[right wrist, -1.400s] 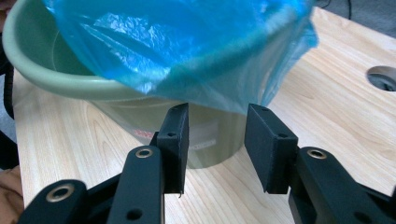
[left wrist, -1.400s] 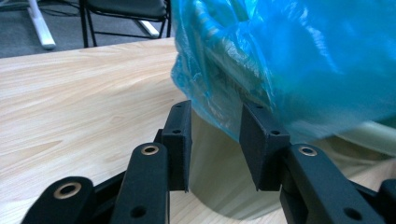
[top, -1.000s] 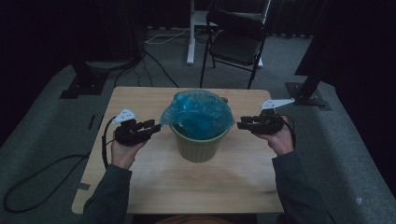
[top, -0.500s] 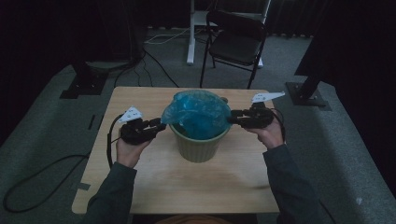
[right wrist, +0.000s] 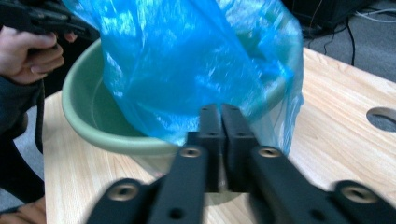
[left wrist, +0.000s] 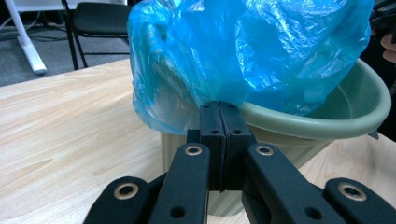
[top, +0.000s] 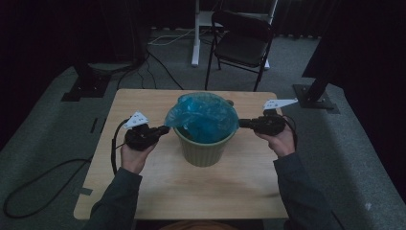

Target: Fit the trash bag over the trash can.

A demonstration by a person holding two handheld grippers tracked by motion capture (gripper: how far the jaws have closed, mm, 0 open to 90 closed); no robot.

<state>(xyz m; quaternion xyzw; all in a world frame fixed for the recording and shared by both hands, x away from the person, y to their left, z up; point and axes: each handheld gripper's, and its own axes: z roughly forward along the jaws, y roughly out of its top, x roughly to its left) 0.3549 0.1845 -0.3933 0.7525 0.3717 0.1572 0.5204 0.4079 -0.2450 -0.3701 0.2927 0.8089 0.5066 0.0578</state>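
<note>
Item: green bin (top: 201, 146), standing near the centre of the tabletop (top: 143, 191).

Liner: blue plastic bag (top: 203, 117), bunched and puffed above the bin's mouth; part of it drapes over the rim, the rest is not yet seated.

Left gripper (top: 163, 130), at the bin's 9 o'clock: fingers (left wrist: 219, 126) have just been closing and now press together on the bag's edge just outside the rim.

Right gripper (top: 242, 123), at 3 o'clock: fingers (right wrist: 222, 126) have likewise just been closing, pinched on the film's opposite hem.

Purpose, as judged: grips on opposite sides let the bag's mouth be stretched wide and drawn down over the rim.

Background, 12 o'clock: black chair (top: 242, 40).
</note>
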